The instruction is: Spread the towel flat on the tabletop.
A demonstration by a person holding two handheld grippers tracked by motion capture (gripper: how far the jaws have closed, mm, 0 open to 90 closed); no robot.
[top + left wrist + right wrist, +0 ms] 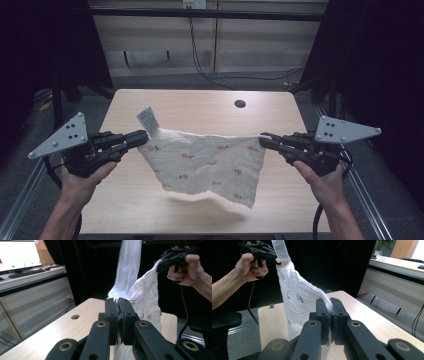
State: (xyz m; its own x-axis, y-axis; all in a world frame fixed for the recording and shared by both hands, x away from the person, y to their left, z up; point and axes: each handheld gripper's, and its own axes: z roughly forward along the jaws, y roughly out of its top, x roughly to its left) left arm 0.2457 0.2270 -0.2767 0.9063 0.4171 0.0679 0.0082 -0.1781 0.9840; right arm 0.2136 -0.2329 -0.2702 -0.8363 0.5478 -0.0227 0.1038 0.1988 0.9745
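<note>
Room: dark curtains both sides of the high view, pale panelled wall (160, 37) at the back w/ a black cable (200, 65) running down it and across the grey floor (165, 80). In the left gripper view a lit monitor (18, 255) sits on a long desk off to the side; the right gripper view has another desk (397, 266) and a wooden door in the far corner. Table (200, 107): light wood, rounded corners, a round hole (240, 104) near the far edge, metal rails along both sides. Cloth (202, 165): white, crinkly weave, small red and green flower prints, frayed lower edge; it hangs spread between the two grippers above the table's mid, top edge pulled near level, bottom sagging, lower right corner lowest, shadow on the wood beneath. It's off the surface as far as the high view tells. A white care tag (148, 120) w/ print sticks up at the top left corner. Left gripper (142, 137): jaws together, pinched on the cloth's top left corner by the tag, grey plate on top, hand underneath. Right gripper (263, 140): jaws together, pinched on the top right corner, same plate, cable trailing down. Each gripper view has fabric squeezed between its own black jaws and the other hand farther off.
</note>
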